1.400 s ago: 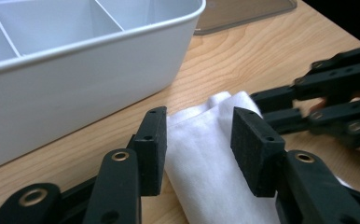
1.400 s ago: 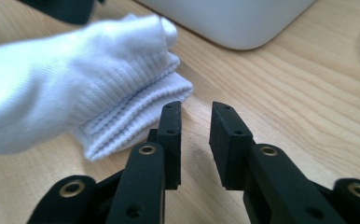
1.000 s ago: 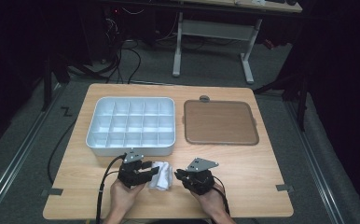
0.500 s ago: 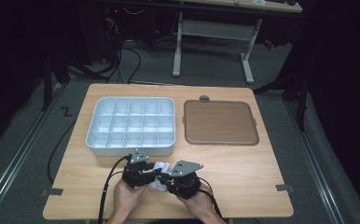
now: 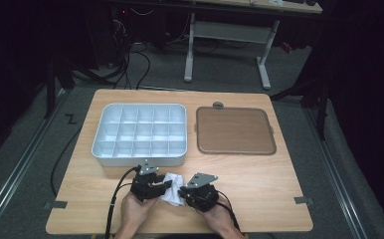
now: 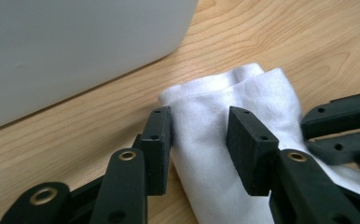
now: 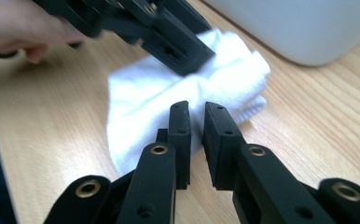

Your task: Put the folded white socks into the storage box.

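Low in the high view's frame, two hands bring two grippers together over one white cloth (image 5: 172, 188) on the desk (image 5: 259, 189). The left gripper (image 6: 199, 135) straddles a rolled fold of the cloth; its jaws have just been closing, and the pads now touch the fabric on both sides. The right gripper (image 7: 197, 135) stands clenched to a narrow slit, cloth just ahead of its tips. Farther up the frame lie one grey compartment tray (image 5: 100, 144) at left and one brown tray (image 5: 235, 130) at right. The gripper views show the cloth's folds and the jaw gaps, which the high view cannot resolve.
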